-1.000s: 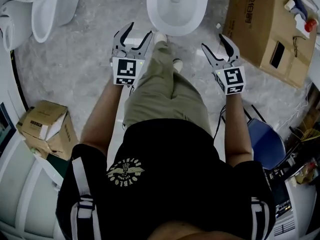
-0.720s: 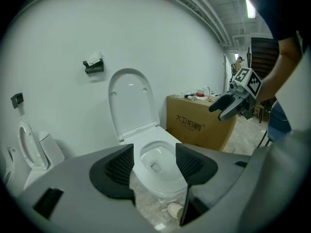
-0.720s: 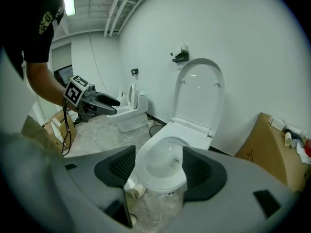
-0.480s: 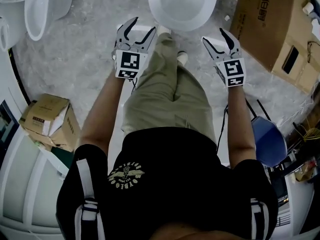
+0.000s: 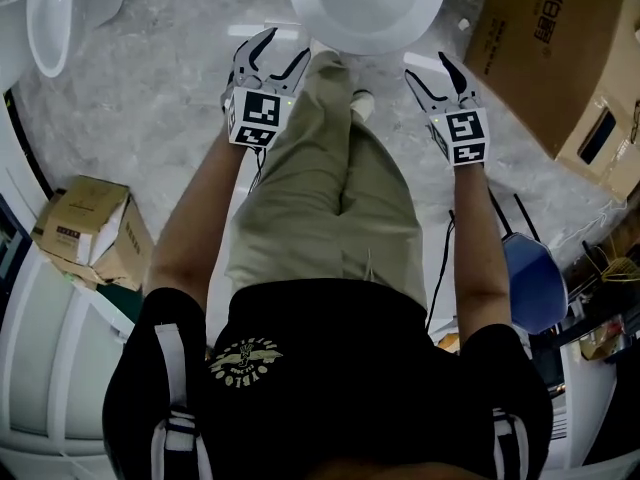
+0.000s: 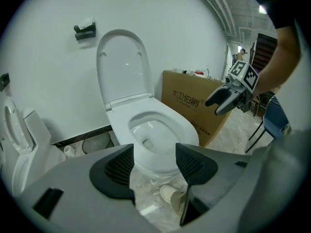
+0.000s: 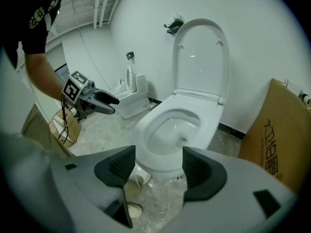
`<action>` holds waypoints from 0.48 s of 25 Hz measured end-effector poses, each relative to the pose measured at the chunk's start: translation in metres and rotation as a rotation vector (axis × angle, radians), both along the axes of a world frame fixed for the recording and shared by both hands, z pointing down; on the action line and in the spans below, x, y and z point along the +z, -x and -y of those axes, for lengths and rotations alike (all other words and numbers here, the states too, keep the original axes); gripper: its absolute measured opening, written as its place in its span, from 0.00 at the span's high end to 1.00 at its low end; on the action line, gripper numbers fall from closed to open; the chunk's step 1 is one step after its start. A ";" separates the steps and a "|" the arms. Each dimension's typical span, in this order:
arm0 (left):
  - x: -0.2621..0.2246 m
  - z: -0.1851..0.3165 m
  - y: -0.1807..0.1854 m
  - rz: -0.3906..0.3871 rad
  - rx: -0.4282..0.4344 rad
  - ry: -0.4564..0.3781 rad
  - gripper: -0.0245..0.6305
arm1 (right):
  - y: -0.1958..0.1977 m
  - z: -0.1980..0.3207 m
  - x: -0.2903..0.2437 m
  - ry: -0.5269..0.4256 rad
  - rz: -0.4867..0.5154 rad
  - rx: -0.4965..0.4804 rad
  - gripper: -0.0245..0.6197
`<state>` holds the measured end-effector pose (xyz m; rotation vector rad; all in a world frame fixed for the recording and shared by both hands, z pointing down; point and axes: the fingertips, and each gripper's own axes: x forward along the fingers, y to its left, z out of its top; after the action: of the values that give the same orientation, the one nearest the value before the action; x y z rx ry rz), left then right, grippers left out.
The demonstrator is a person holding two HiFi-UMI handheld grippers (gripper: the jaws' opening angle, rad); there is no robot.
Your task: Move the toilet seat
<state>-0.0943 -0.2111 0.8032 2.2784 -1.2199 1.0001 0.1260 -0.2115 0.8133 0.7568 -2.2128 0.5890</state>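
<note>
Toilet seat [image 6: 186, 128] lies flat on the bowl, lid [image 6: 121, 67] upright against the wall. Toilet is straight ahead of the person, bowl front just beyond both grippers. Left hand-held gripper [image 5: 283, 48] has its jaws apart and empty, held in the air short of the bowl. Right hand-held gripper [image 5: 428, 66] is the same, spread and empty. Cardboard box [image 5: 560, 58] sits on the floor [image 5: 150, 98] right of the toilet.
</note>
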 end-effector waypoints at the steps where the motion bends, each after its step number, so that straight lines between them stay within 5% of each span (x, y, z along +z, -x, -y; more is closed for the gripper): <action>1: 0.007 -0.001 -0.001 0.004 0.002 0.009 0.54 | 0.000 -0.002 0.008 0.006 -0.006 -0.009 0.51; 12: 0.089 -0.014 -0.018 0.053 0.065 0.096 0.54 | 0.002 -0.007 0.093 0.080 -0.064 -0.079 0.51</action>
<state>-0.0765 -0.1967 0.8917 2.2437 -1.0998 1.1248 0.1243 -0.2045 0.9061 0.6364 -2.1365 0.6017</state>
